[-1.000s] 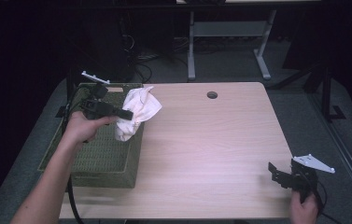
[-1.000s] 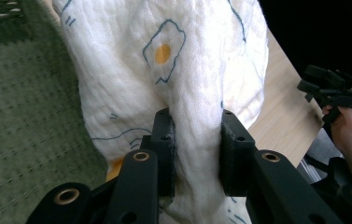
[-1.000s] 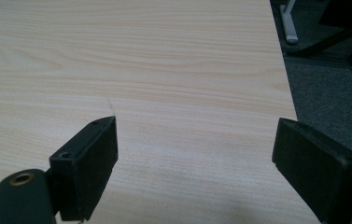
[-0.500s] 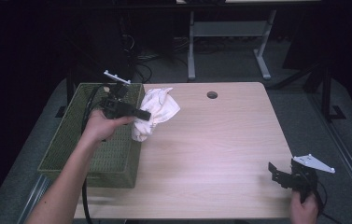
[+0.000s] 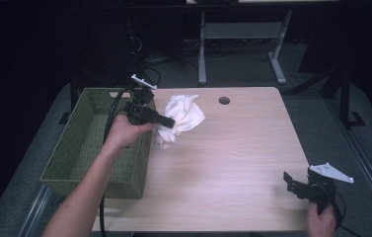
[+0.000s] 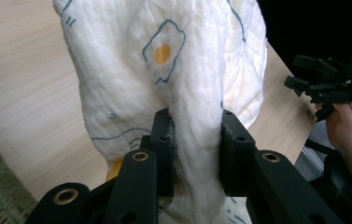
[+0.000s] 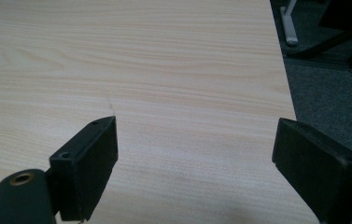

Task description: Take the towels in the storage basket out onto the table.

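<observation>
A crumpled white cloth (image 5: pixel 181 118) with small orange and blue prints hangs above the table's far left part, just right of the green wicker basket (image 5: pixel 82 148). My left gripper (image 5: pixel 169 122) is shut on the cloth (image 6: pixel 173 74), which bunches between its two black jaws and spreads above them. My right gripper (image 5: pixel 288 180) rests near the table's front right corner, open, with bare wood between its jaws (image 7: pixel 194 158). In the left gripper view, that right gripper (image 6: pixel 299 74) shows far off at the right, held by a hand.
The light wooden table (image 5: pixel 233 163) has a round cable hole (image 5: pixel 224 100) at its far edge. Beyond the table stand a metal frame (image 5: pixel 238 34) and cables on a dark floor. The basket's inside looks bare.
My left gripper has carried the cloth rightward and farther from the person, from over the basket's right rim to over the table. The right gripper has stayed still.
</observation>
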`<state>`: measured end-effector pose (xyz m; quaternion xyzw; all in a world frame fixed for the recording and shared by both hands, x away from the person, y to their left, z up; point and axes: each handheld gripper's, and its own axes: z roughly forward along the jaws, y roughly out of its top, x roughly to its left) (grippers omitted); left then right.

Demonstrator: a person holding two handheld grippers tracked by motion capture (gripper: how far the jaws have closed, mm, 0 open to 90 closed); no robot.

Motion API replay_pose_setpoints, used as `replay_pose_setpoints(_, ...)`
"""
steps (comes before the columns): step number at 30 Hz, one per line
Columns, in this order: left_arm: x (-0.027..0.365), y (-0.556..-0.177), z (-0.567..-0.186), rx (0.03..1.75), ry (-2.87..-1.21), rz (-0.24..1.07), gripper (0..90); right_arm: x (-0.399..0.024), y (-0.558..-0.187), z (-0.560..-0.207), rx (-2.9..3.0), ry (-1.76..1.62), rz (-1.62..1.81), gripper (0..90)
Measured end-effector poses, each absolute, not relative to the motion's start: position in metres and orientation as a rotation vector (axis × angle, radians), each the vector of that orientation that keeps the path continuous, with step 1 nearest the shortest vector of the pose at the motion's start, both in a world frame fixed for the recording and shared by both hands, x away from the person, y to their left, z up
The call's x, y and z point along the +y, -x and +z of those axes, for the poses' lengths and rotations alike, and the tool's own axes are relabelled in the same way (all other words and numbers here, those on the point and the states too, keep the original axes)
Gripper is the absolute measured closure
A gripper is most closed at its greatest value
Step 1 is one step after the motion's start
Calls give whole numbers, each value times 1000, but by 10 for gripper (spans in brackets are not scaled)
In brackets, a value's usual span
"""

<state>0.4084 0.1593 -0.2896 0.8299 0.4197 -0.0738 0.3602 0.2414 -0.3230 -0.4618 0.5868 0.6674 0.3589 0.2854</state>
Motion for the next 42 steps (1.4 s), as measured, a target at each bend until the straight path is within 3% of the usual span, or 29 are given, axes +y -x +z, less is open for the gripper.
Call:
replay_pose_setpoints(29,89,-421,-333,1065,-2212,-258,693,-323,-242,-462,1790,-1567,960,139)
replay_pose_setpoints(42,77,-424,-347,1091,-2219,-245,692,-323,-242,-462,1791,-1564,963,139)
